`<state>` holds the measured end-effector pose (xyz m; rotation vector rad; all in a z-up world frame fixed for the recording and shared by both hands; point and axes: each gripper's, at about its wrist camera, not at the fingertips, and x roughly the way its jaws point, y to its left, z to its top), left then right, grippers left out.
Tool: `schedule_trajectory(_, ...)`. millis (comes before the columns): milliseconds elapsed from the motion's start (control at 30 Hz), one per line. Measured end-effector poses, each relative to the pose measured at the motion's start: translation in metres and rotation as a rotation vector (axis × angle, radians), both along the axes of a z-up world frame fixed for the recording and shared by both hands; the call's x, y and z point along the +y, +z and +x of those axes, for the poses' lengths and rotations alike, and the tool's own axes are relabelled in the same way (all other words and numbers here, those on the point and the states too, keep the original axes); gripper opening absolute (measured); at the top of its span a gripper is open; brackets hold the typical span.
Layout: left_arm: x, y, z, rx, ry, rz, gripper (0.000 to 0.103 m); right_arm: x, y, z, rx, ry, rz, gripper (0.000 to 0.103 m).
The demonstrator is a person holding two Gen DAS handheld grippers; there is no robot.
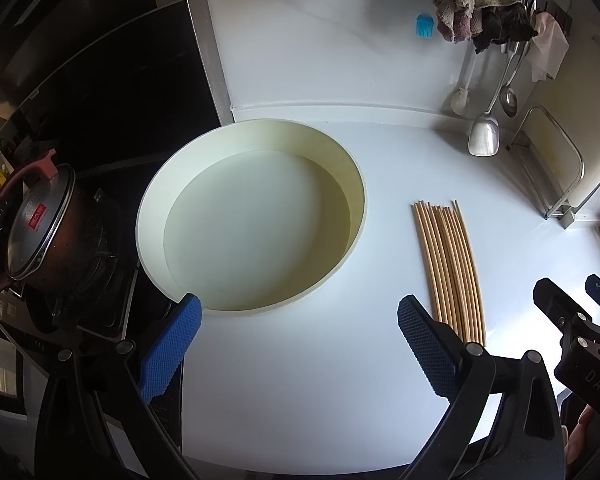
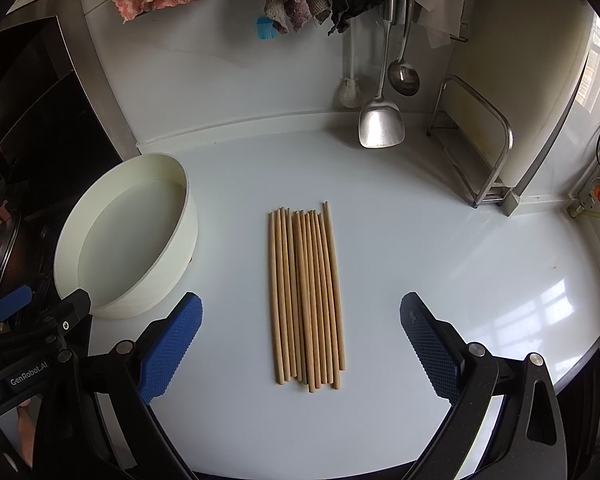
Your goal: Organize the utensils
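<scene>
Both grippers, the left gripper (image 1: 298, 344) and the right gripper (image 2: 300, 344), have their jaws apart, holding nothing. The chopsticks (image 2: 307, 298) lie bundled beside the empty round container (image 2: 128, 236), probably ready for sorting into it.

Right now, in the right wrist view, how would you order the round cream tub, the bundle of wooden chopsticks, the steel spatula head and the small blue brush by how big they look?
1. Round cream tub
2. Bundle of wooden chopsticks
3. Steel spatula head
4. Small blue brush

The spatula and brush lie farther from the camera, so they may look smaller than they are.
</scene>
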<state>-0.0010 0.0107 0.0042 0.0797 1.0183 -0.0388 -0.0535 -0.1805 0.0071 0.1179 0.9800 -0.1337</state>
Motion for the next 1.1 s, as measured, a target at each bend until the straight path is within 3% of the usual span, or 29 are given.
schedule_trajectory(500, -0.001, -0.001, -0.001, 0.002, -0.002, -0.002, 0.097, -0.001, 0.002, -0.003, 0.001, 0.005, 0.0, 0.095)
schedule_trajectory(667, -0.007, -0.009, -0.002, 0.017, -0.02, -0.025, 0.097, -0.019, -0.003, -0.011, -0.003, -0.014, 0.029, 0.095)
schedule_trajectory(833, -0.025, -0.026, -0.003, 0.034, -0.053, -0.039, 0.097, -0.052, -0.022, -0.023, 0.012, -0.043, 0.076, 0.095)
schedule_trajectory(1100, -0.063, -0.069, -0.005, 0.049, -0.099, -0.045, 0.097, -0.093, -0.072, -0.027, 0.057, -0.021, 0.046, 0.095)
